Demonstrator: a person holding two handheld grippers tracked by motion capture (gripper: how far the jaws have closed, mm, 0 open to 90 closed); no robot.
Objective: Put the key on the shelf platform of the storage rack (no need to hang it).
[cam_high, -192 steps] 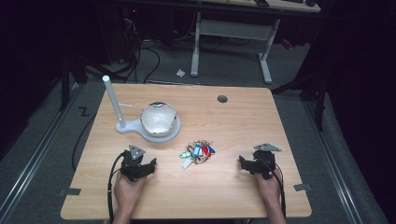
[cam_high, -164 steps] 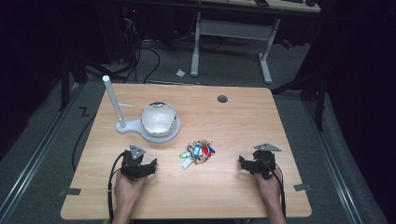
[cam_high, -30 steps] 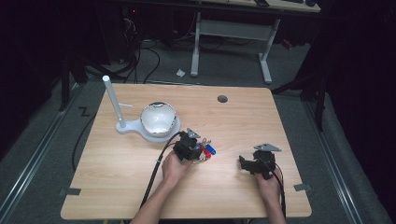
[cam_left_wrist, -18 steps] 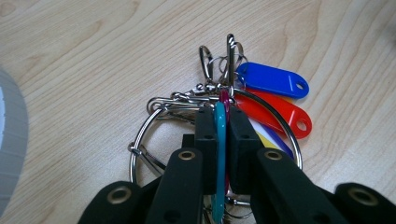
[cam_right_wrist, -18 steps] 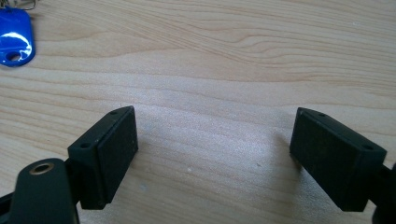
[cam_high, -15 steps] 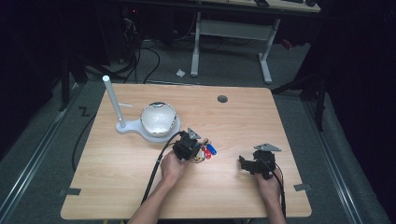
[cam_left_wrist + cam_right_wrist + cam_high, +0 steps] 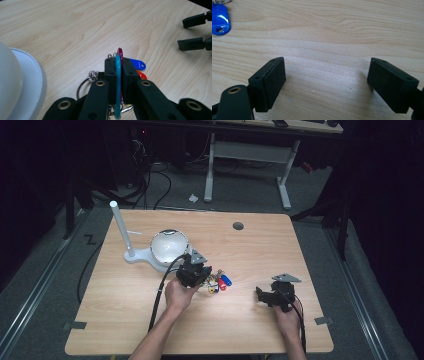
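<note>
Teal tag (image 7: 117, 75), pinched edge-on in the left tongs (image 7: 117, 72), risked slipping under the bunch's weight; right tongs (image 7: 325, 82) gaped idle on the counter (image 7: 150, 315)

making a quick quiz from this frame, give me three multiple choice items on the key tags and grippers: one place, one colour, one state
1. Where is the white dome stand relative to the bunch of key tags?
A. person's left and farther back
B. person's right
C. on top of it

2. What colour is the tag between the left gripper jaws?
A. yellow
B. teal
C. black

3. How is the right gripper?
A. shut on a key
B. open, nothing between its jaws
C. shut on a cable

Key: 1 A, high view shows it up-left; 2 B, teal edge is pinched; 3 B, jaws stand wide over bare table.
</note>
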